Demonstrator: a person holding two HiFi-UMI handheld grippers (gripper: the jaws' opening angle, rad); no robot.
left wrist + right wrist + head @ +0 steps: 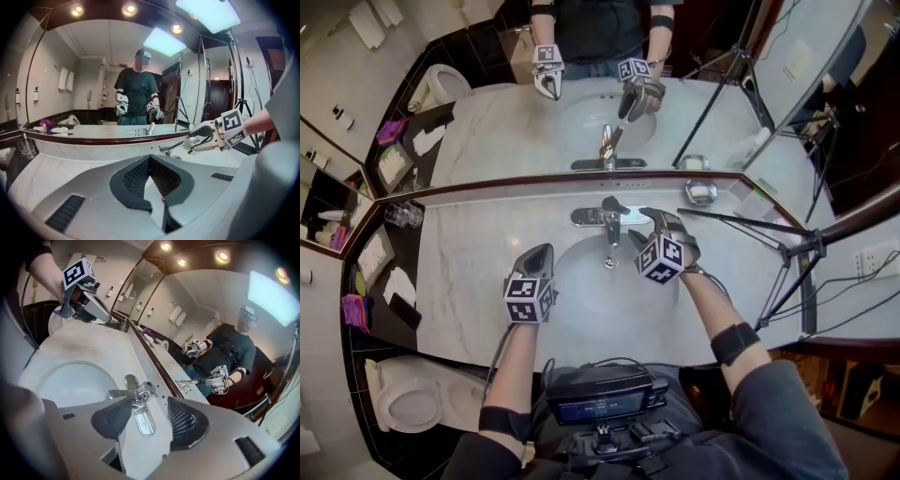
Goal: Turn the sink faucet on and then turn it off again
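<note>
Hovering at the faucet (136, 394), right claw (150, 418) gapes wide (left claw (150, 180) closed, by the sink (581, 314))

left hand-held gripper (542, 253): jaws together | right hand-held gripper (639, 225): jaws apart

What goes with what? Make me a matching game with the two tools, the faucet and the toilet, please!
Things:
1. left tool
2. right tool
3. faucet
4. toilet

Descriptions:
A. white, at the lower left of the head view
B. jaws wide apart
C. shiny silver
D. jaws shut, nothing between them

Pairs: 1-D, 2-B, 3-C, 4-A
</note>
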